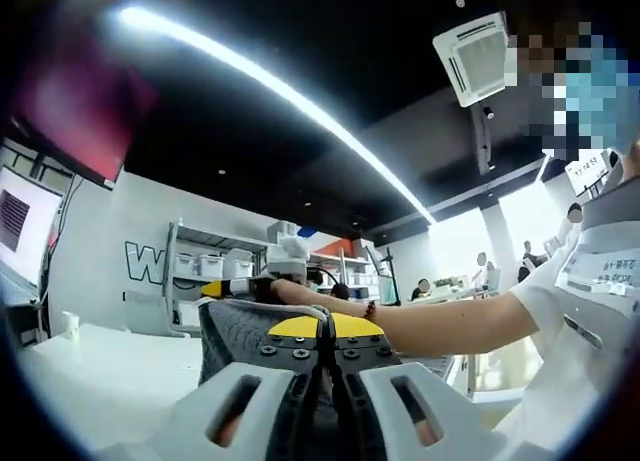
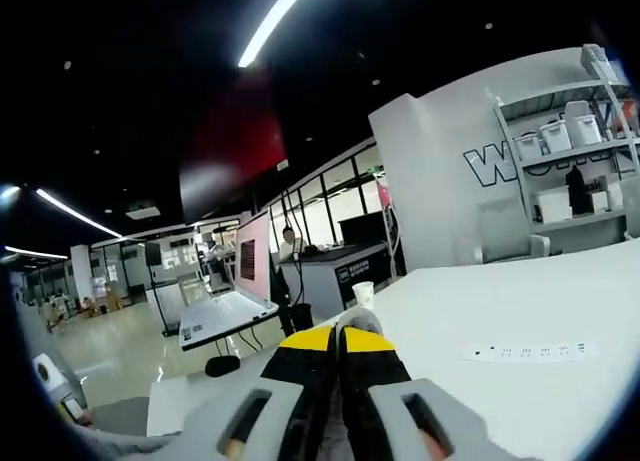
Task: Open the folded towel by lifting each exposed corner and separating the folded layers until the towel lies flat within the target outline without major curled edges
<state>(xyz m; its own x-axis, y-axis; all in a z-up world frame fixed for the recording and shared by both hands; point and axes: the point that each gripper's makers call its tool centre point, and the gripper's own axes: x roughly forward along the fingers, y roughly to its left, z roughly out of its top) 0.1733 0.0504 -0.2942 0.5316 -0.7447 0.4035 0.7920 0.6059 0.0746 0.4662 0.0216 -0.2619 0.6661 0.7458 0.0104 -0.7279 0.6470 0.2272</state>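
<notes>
Grey towel (image 1: 240,336) hangs pinched in my left gripper (image 1: 321,353), its ribbed cloth spreading up and left of the closed jaws. My right gripper (image 2: 340,353) is clamped on a grey fold (image 2: 362,321) too. Beyond the left jaws my forearm (image 1: 420,326) crosses. White table (image 2: 520,311) stretches ahead, open, a power strip (image 2: 528,352) lying right.

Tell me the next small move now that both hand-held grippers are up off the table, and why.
Probably draw them apart: the left hand-held gripper and right hand-held gripper each pinch dark grey towel, which hangs slack between them above the white table.
</notes>
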